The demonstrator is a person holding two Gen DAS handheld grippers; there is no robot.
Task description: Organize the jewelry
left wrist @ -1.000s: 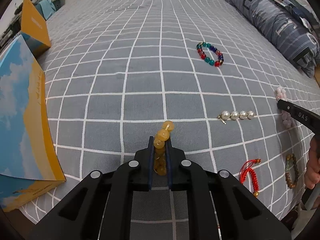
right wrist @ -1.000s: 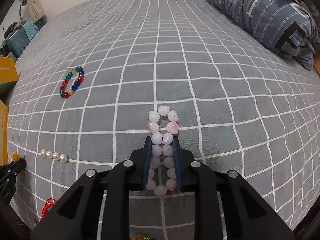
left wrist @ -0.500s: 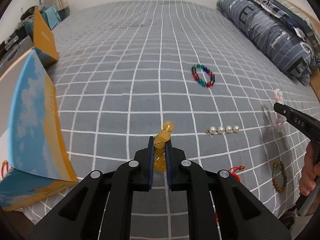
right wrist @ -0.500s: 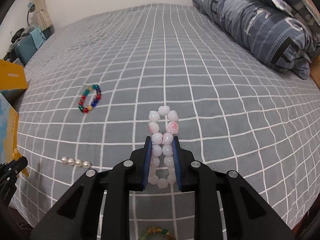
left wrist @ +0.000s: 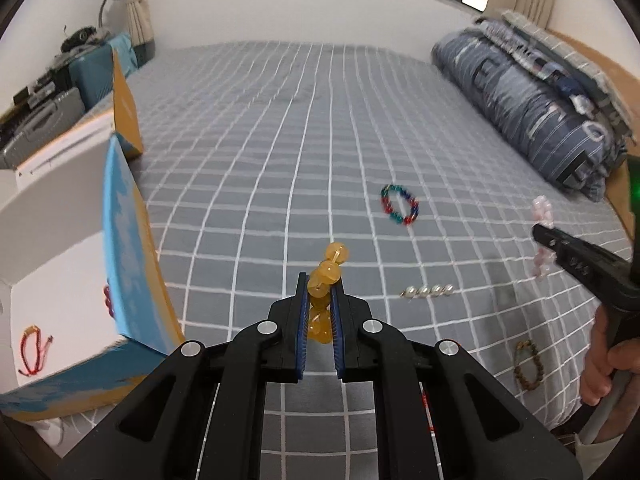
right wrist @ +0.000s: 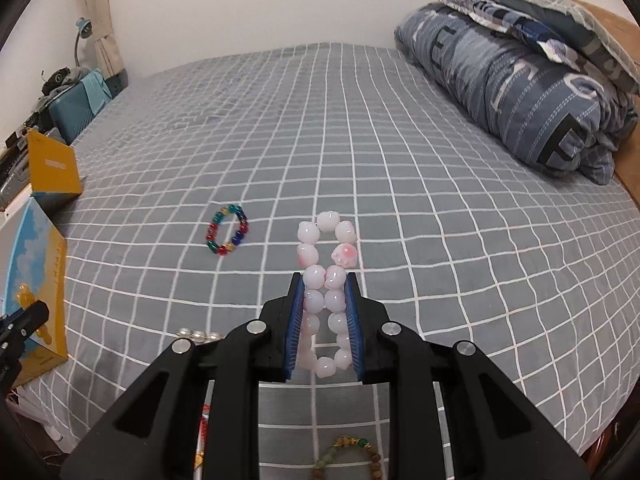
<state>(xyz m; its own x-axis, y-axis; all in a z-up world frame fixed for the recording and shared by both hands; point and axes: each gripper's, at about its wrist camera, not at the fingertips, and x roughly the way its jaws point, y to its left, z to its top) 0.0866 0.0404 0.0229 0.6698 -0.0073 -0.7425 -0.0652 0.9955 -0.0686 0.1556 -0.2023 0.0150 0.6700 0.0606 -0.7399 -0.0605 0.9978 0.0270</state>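
We find the left tool clenched on the amber bracelet, the right tool grasping the pink bracelet; only the left view shows the box interior.

A: Jewelry status?
B: Amber bead bracelet pinched in left gripper, squashed flat, beads sticking out past the tips. Pink-white bead bracelet clamped in right gripper, loop poking forward.
A: On the bed?
B: Multicolor bead bracelet lying flat; pearl strand straight, nearer. Brown bead bracelet near the edge. Red cord bracelet inside the white box.
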